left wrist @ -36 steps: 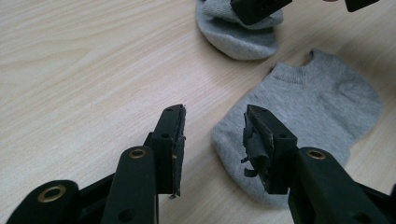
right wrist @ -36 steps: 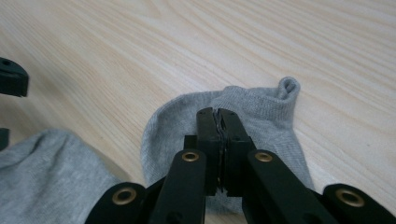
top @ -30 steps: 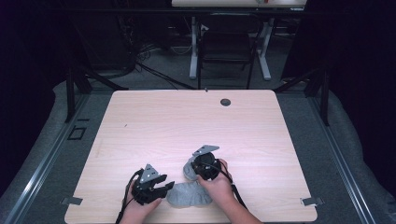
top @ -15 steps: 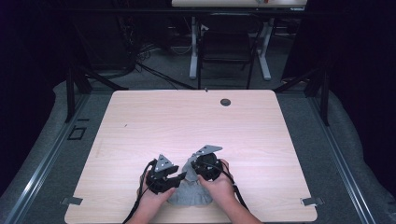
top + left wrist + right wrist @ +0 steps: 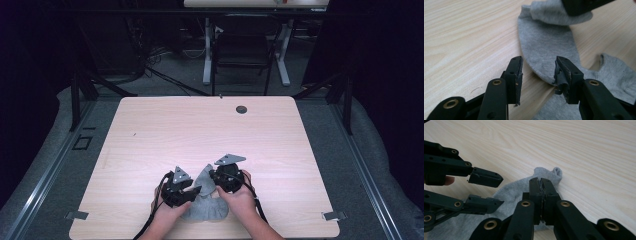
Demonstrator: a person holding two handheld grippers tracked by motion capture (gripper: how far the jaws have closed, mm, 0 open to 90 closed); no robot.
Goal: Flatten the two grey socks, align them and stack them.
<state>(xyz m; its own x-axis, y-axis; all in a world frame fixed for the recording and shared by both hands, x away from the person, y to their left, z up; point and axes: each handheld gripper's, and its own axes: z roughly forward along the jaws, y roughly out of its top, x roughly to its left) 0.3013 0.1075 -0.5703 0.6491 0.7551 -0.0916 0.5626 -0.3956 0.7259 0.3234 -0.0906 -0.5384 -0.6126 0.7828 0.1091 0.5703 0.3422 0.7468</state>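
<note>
Pale wood table (image 5: 150,135) under a dim room, with chairs and desk legs in shadow beyond its far edge; close to the near edge, right in front of the person, lie the grey socks (image 5: 205,207). From the left gripper view one sock (image 5: 544,45) lies flat, its long axis running away from the jaws toward the other gripper, and a second grey piece (image 5: 616,72) spreads beside and partly beneath it; whether that is a separate sock or a fold of the same one is hard to say from here. The right gripper (image 5: 543,187) has its jaws pressed together on a pinch of the cloth at the sock's far end, where the fabric bunches up into a small peak (image 5: 554,173). The left gripper (image 5: 537,72) stands with its jaws well apart, holding nothing, the curved near edge of the sock lying on the table just between and ahead of its tips. So the free end of the sock is nearest the left hand (image 5: 167,212), and the held end belongs to the right hand (image 5: 240,192). The next move probably turns on easing the left jaws forward over that edge, along the sock's length, before closing.
</note>
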